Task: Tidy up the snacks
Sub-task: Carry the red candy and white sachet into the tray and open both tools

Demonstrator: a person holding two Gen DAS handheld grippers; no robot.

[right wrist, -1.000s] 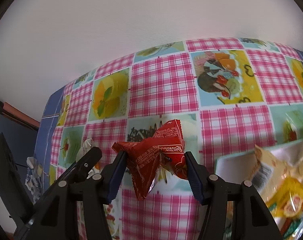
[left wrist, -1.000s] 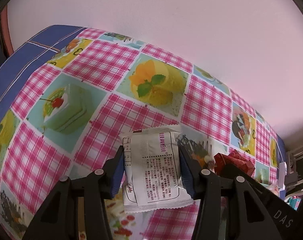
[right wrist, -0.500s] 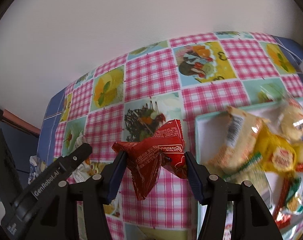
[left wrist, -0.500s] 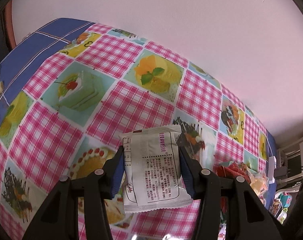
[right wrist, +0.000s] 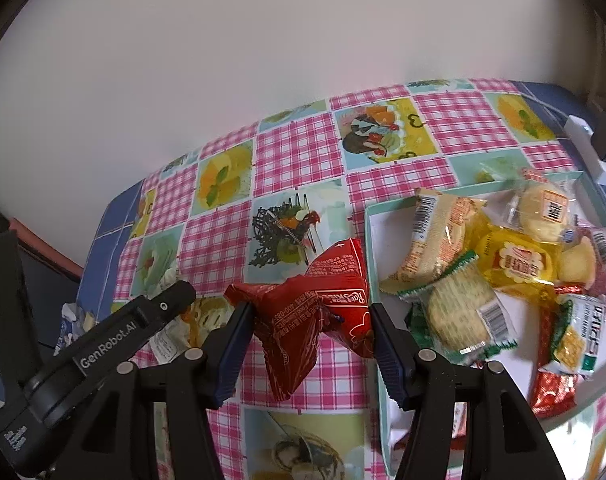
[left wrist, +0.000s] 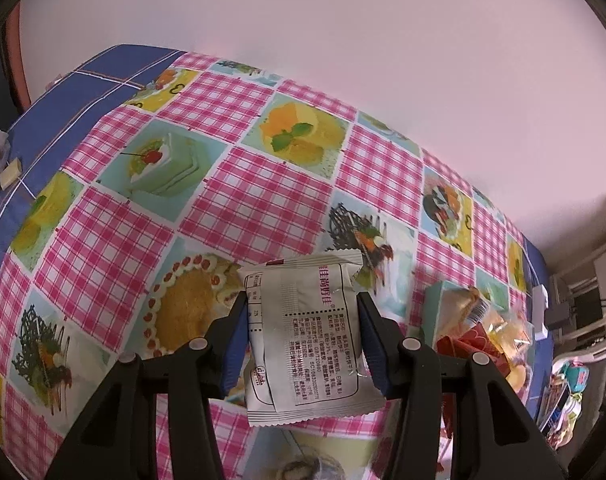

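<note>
Left gripper (left wrist: 303,334): clamped on a white snack packet (left wrist: 309,332), blue pads (left wrist: 235,354) pressing both side edges.
White snack packet: upright between the fingers, printed back facing the camera, top seam poking above the fingertips, bottom seam hanging below them, lifted clear of the tablecloth (left wrist: 259,196).
Beyond the left fingertips: pink gingham squares and dessert pictures, a cake print just left of the left finger.
Right of the left gripper's right finger: edge of a pale green tray (left wrist: 433,308) with wrapped snacks, partly hidden.
Left gripper seen from the right wrist (right wrist: 115,336): black body low at the left, beside the right gripper's left finger.
Right gripper (right wrist: 311,336): pinching a red snack packet (right wrist: 315,312), crumpled, squeezed between the blue pads.
Red snack packet: twisted, one corner pointing up past the fingertips, a tail dangling below, held above the cloth.
Right of the right finger: the tray's near corner just beside it, rim (right wrist: 373,236) close to the packet.
Tray contents: heap of wrapped snacks, among them a yellow packet (right wrist: 517,262) and a green-edged cracker pack (right wrist: 461,312), overlapping, well right of the fingers.
</note>
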